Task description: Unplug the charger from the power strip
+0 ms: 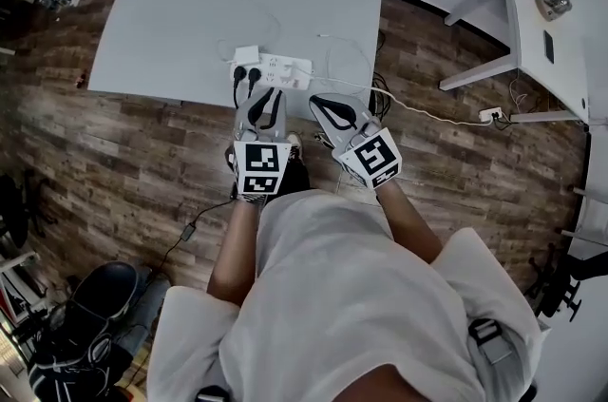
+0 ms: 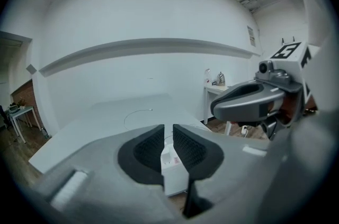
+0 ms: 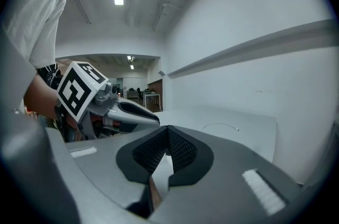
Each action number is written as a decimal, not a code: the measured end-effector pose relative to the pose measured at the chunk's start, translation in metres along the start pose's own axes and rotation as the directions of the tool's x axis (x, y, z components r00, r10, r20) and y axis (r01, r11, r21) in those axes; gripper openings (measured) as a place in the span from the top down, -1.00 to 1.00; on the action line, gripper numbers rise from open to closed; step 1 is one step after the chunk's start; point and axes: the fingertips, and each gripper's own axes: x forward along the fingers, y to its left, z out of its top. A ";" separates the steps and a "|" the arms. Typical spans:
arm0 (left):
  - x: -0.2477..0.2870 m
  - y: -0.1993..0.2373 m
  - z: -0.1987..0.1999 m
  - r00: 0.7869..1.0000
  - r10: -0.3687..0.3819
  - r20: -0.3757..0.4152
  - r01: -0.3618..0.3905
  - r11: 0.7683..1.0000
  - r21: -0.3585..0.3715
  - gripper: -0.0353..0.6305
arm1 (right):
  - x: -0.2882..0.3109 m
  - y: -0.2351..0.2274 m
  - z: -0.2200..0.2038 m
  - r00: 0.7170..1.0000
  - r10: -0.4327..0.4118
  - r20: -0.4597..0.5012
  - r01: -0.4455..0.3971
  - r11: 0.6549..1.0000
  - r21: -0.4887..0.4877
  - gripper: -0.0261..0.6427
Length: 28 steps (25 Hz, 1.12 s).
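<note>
- Left claw [image 1: 263, 96] [image 2: 168, 130]: over the near tabletop [image 1: 180, 10] edge, jaws a narrow slit apart, gripping nothing.
- Right claw [image 1: 328, 103] [image 3: 165, 135]: just right of it, jaws closed together, empty.
- Power strip [image 1: 277, 67] [image 2: 172, 162]: just beyond the left claw, two black plugs [image 1: 247, 76] in its left end.
- White charger [image 1: 249, 53]: at the strip's far left corner.
- Thin white cable [image 2: 139, 110]: farther back, loose.

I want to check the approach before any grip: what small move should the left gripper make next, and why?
Probably ease the left gripper forward toward the power strip and open it wider. Its jaws stand only slightly apart with nothing between them, and it is short of the white charger at the strip's left end.
</note>
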 end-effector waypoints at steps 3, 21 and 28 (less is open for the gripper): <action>0.008 0.008 -0.006 1.000 -0.016 -0.007 0.016 1.000 -0.007 0.74 | 0.015 -0.005 -0.021 0.999 -0.027 -0.038 0.028 0.999 0.027 0.92; 0.103 0.018 -0.073 0.970 -0.193 -0.147 0.186 0.981 -0.062 0.46 | 0.078 -0.073 -0.117 0.960 -0.195 -0.202 0.222 0.968 0.118 0.92; 0.122 0.007 -0.091 0.955 -0.230 -0.189 0.220 0.973 -0.069 0.40 | 0.091 -0.083 -0.149 0.940 -0.211 -0.267 0.250 0.961 0.120 0.92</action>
